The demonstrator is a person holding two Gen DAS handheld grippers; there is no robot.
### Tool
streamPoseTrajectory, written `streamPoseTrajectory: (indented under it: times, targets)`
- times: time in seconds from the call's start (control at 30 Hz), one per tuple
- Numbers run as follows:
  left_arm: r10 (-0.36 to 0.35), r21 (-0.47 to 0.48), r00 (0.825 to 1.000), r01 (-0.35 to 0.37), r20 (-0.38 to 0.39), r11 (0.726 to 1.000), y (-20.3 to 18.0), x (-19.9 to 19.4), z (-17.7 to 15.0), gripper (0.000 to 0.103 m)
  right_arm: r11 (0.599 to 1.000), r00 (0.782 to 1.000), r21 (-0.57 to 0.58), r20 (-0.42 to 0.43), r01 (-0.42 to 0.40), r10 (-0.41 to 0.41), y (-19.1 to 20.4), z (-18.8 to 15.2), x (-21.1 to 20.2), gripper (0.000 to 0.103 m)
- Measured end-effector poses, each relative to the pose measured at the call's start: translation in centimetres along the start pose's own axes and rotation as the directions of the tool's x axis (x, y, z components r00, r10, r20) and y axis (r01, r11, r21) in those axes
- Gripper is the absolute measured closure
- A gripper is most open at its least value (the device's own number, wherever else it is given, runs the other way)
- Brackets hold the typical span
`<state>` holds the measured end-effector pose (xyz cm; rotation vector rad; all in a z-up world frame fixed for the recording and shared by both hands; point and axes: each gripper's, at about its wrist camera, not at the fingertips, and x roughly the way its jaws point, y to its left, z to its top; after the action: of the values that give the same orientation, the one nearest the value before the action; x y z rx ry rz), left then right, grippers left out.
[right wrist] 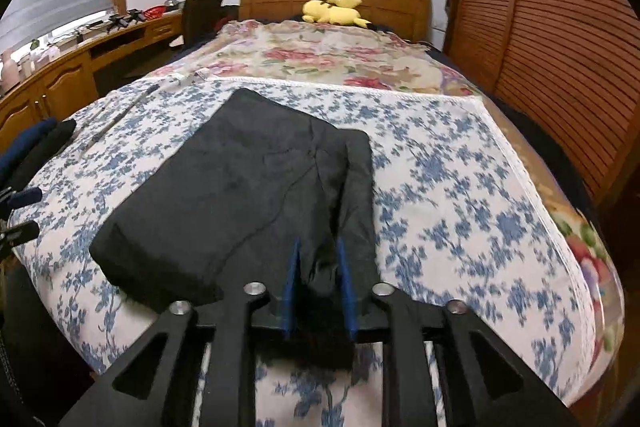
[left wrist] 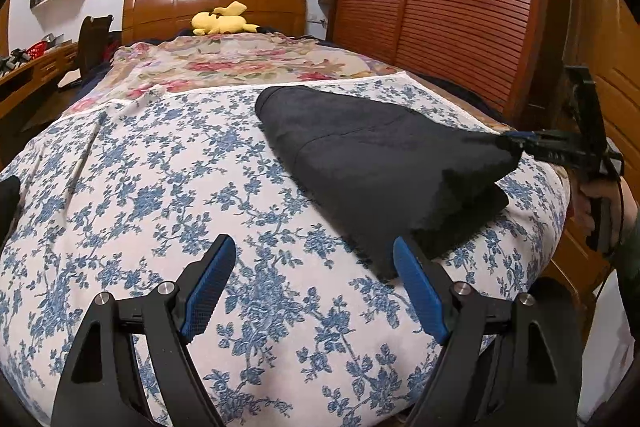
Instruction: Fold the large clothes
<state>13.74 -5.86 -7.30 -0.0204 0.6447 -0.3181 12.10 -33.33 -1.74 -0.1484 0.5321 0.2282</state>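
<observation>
Bed point(left wrist: 120, 187); right fingers point(right wrist: 345, 275) pinching black garment point(right wrist: 224, 195)

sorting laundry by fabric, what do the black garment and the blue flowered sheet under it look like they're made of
The black garment looks like a soft, matte fabric with a faint nap, perhaps fleece or brushed cotton: it shows no sheen and its edges look fuzzy. The blue flowered sheet looks like thin, smooth woven cotton or a blend: flat print, fine creases, stitched white hem. Neither can be confirmed by sight.

Folded black garment point(right wrist: 240, 187) lies flat on floral bedsheet point(right wrist: 440, 187).
</observation>
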Motion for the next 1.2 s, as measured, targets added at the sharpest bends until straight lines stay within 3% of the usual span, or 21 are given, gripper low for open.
streamPoseTrajectory:
  times: [0.13,0.2,0.43,0.7,1.2]
  targets:
    - [-0.008,0.009,1.000,0.008,0.008,1.000,-0.5,-0.1,0.1,0.021,0.999,1.000,0.042,0.000,-0.030,0.030,-0.3,-1.0,-1.3,0.056]
    - [-0.008,0.010,1.000,0.008,0.012,1.000,-0.6,-0.2,0.2,0.021,0.998,0.999,0.054,-0.005,-0.033,0.034,-1.1,-0.5,-1.2,0.051]
    - [-0.012,0.016,1.000,0.012,0.021,1.000,-0.4,0.1,0.9,0.021,0.996,0.998,0.078,-0.042,-0.034,0.037,-1.7,-1.9,-1.6,0.050]
    - [0.005,0.045,1.000,-0.005,0.013,0.999,0.9,3.5,4.6,0.021,0.993,0.995,0.106,-0.081,-0.045,0.054,-1.9,-1.9,1.8,0.050]
    - [0.000,0.044,0.998,0.002,-0.064,0.999,3.4,18.0,11.9,0.021,0.980,0.989,0.186,-0.116,-0.066,0.088,-2.9,-2.0,6.6,0.047]
